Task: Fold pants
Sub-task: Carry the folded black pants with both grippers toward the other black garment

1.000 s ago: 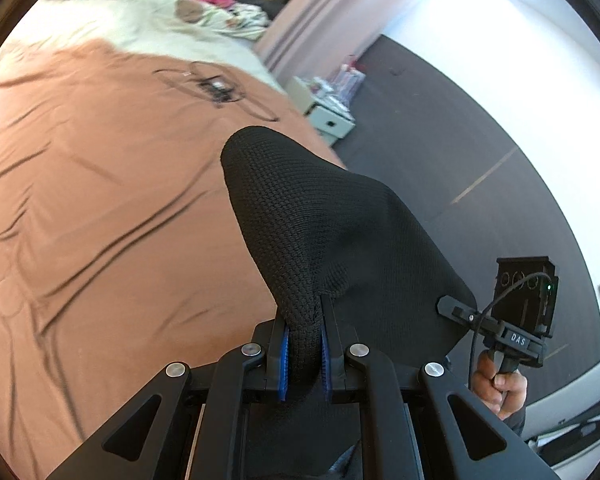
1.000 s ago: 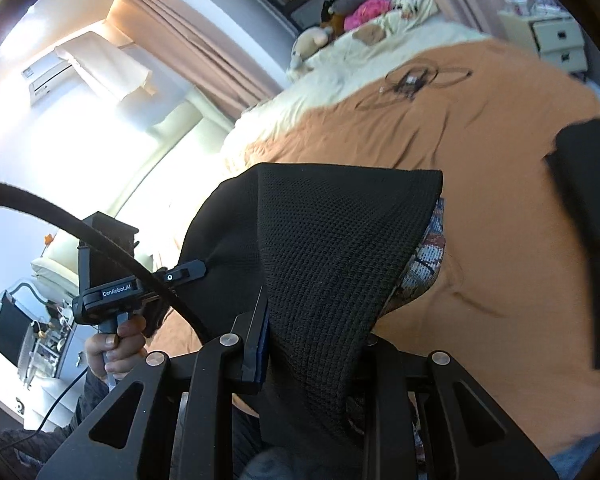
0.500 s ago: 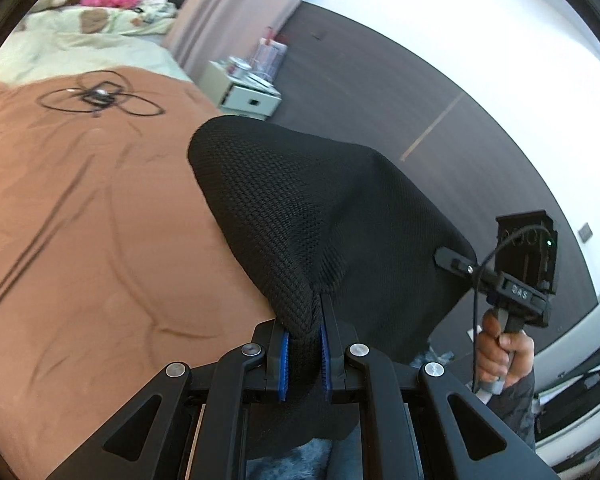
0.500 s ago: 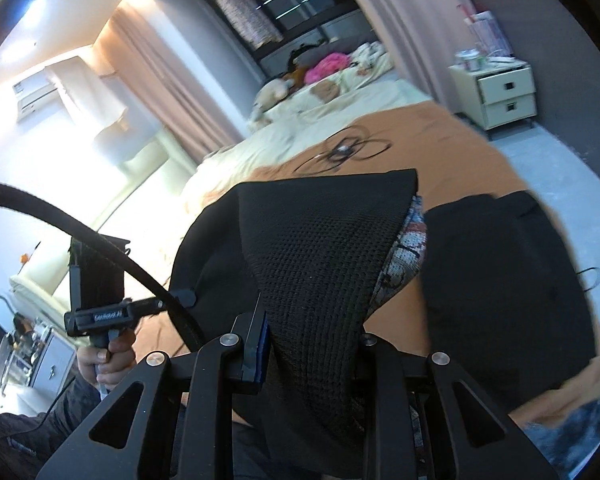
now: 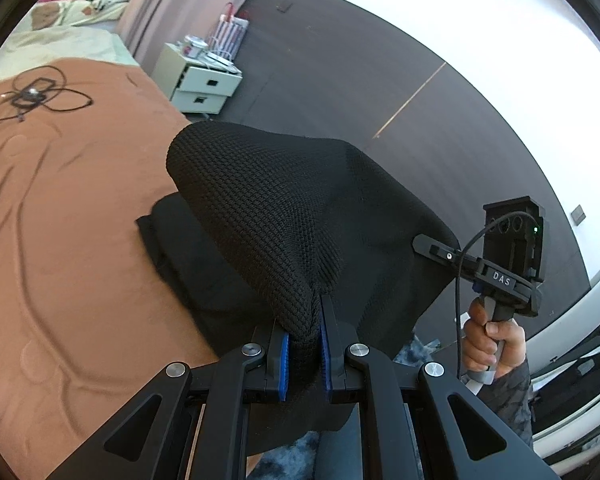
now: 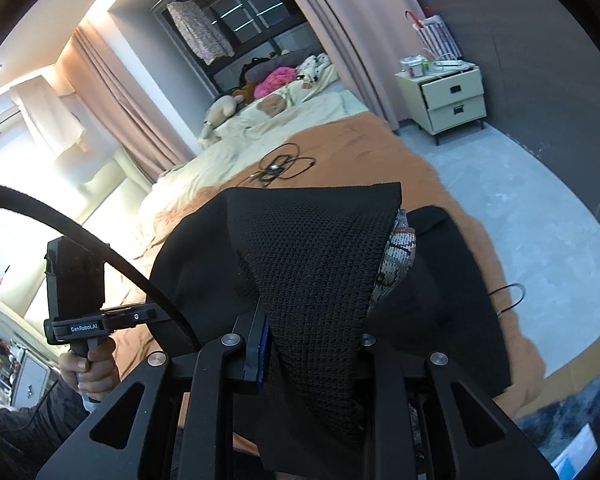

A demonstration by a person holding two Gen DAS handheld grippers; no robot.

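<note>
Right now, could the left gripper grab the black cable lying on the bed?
Probably not. The left gripper is shut on the black pants, so it has no free jaws. The cable lies far up the orange bedspread, with nothing between; it would need to let go first.

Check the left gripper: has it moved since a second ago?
Yes. The left gripper, shut on the black pants, swung toward the bed's edge: the nightstand slid from top right toward centre-left of its view.

Black two-finger left gripper (image 5: 303, 344) with blue pads, silver screws, black cable; dark patterned sleeve (image 5: 512, 396).
</note>
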